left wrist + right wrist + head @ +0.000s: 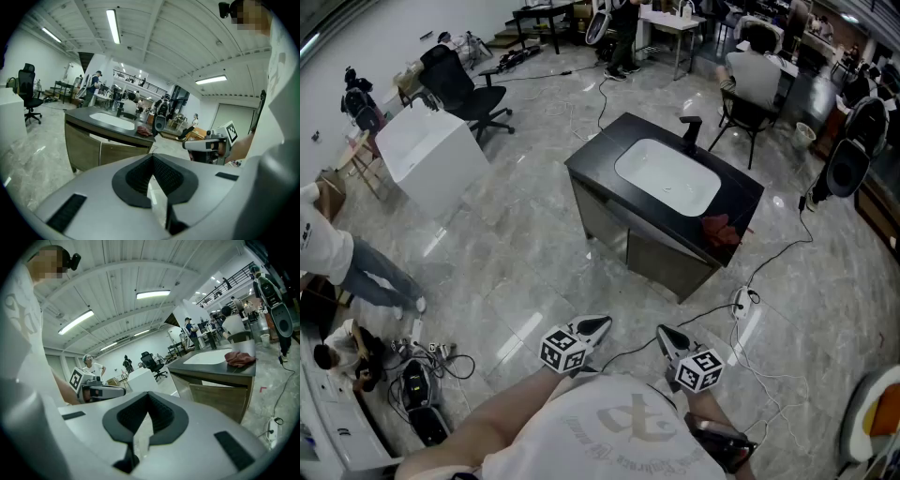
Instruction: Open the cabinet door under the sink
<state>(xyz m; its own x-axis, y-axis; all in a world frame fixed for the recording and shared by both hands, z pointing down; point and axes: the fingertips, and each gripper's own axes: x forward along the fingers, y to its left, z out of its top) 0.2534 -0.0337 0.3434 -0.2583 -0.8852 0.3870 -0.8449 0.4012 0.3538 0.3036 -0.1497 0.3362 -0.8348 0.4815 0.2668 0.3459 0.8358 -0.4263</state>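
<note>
Left fingers (133, 177): pressed together, dark pads meeting, nothing between them. Right fingers (161, 416): same, pressed together and empty.

Head view, left to right:
- Left gripper (597, 324) at 7 o'clock of the frame, close to the person's body. Its marker cube (562, 350) trails and its tip aims toward 2 o'clock.
- Right gripper (664, 333) just beside it, with its cube (698, 368) behind and its tip aimed toward 11 o'clock. The two tips lean toward each other, apart, over bare floor (534, 253).
- Both are held low and tilted slightly downward.

Cabinet (614, 230): stands at 12 o'clock from the two tips, well apart from both, with open floor between.
- Black top with a white sink (666, 176), a faucet (691, 132) at the far rim, and a red rag (722, 230) on the near right corner.
- The door (666, 265) below the sink faces the person and sits flush, closed.

Left gripper view: the cabinet lies at 10 o'clock from the closed tip, and the right gripper shows at 3 o'clock.

Right gripper view: the cabinet lies at 2 o'clock from the tip, and the left gripper shows at 9 o'clock.

A power strip (742, 301) lies on the floor at 4 o'clock of the cabinet.
</note>
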